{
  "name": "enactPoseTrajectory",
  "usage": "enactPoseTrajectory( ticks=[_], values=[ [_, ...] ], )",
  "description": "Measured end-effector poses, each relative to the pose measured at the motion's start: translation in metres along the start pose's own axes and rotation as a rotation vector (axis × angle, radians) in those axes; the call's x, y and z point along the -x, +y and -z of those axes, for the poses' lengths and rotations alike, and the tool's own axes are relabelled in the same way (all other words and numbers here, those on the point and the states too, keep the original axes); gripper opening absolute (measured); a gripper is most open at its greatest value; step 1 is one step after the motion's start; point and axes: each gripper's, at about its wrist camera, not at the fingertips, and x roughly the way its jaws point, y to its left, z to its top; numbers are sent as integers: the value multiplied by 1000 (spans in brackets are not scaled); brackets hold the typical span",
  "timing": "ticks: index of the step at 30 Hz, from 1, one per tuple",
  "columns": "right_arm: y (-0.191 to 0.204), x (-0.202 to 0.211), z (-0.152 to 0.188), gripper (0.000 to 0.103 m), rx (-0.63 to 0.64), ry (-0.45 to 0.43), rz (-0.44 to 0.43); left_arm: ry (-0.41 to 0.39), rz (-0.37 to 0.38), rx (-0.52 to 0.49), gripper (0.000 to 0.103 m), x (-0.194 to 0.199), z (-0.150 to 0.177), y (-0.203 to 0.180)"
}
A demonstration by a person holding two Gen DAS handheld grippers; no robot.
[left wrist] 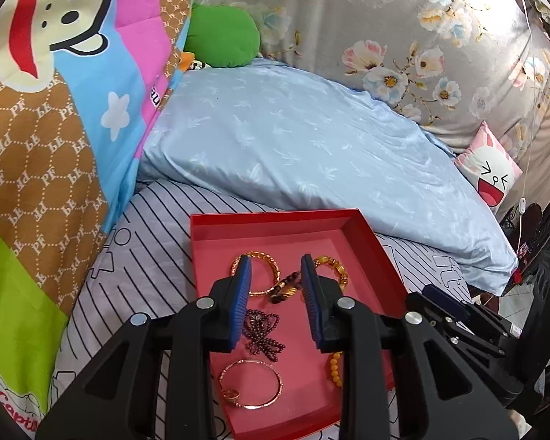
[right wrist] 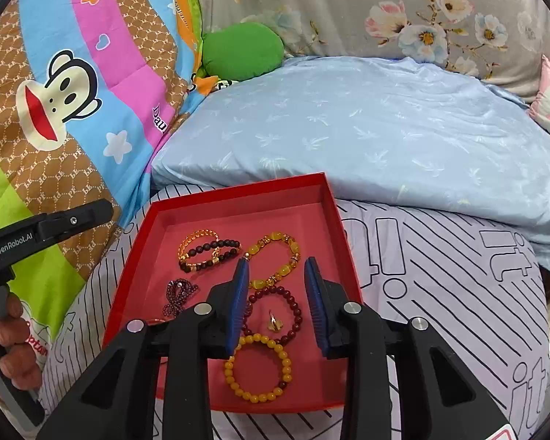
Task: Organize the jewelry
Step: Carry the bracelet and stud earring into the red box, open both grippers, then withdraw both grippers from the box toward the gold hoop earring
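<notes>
Two grippers hang over a striped sheet (right wrist: 440,256) below a pale blue pillow (right wrist: 366,124), where a red tray (right wrist: 238,198) holds the jewelry. Both the left gripper (left wrist: 275,267) and right gripper (right wrist: 277,269) stand partly open, gripping nothing. Inside the tray lie a yellow bead bracelet (right wrist: 258,368), a dark red bead bracelet (right wrist: 293,308), a thin gold bangle (left wrist: 251,383), a purple beaded strand (left wrist: 264,333) and, smallest, a gold ring (right wrist: 274,321) inside the dark red loop.

The left claw (left wrist: 275,267) hides part of the gold bangle (left wrist: 264,275); the small gold charm (right wrist: 275,324) is too small to identify.
</notes>
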Motion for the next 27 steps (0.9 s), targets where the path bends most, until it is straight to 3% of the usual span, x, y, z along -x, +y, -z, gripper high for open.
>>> enactPoseTrajectory(
  ticks=[17, 27],
  values=[
    [-2, 39, 27, 34, -20, -2, -2, 5, -26, -15, 27, 32, 30, -4],
    [-3, 68, 56, 34, -21, 8, 20, 13, -57, -62, 27, 53, 65, -22]
  ],
)
